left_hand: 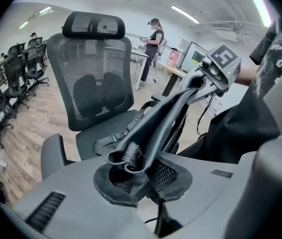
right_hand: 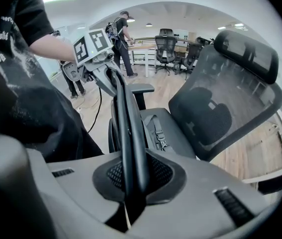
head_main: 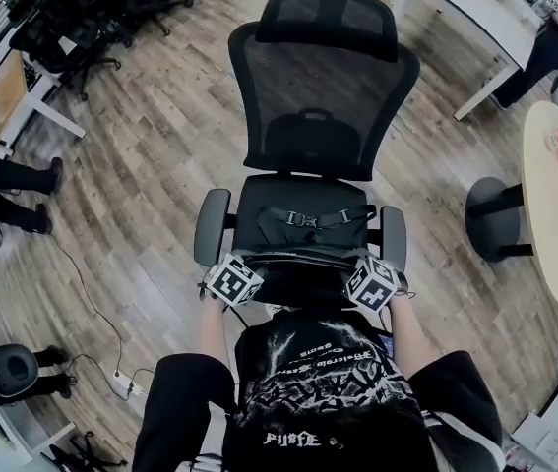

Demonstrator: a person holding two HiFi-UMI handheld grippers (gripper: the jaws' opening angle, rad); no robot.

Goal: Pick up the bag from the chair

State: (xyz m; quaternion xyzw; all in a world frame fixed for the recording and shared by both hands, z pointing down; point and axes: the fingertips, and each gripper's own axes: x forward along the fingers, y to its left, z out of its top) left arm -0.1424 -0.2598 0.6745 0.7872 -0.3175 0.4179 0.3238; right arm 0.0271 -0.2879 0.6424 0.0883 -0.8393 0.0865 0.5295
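Both tools are clenched on the bag [head_main: 303, 242]. Your left gripper [left_hand: 138, 169] pinches a folded, mesh-lined corner of its near edge, and your right gripper [right_hand: 131, 176] bites the same edge further right. Two spread grips likely keep the limp bag level. The rest, with its buckled strap [head_main: 303, 218], seems to lie on the chair [head_main: 323, 116] seat. Armrests [head_main: 212, 226] flank it closely. A floor cable [head_main: 90, 298] lies left, well apart.

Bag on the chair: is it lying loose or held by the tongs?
Held. The left tongs and the right tongs are shut on the near edge of the bag; the rest lies on the chair.
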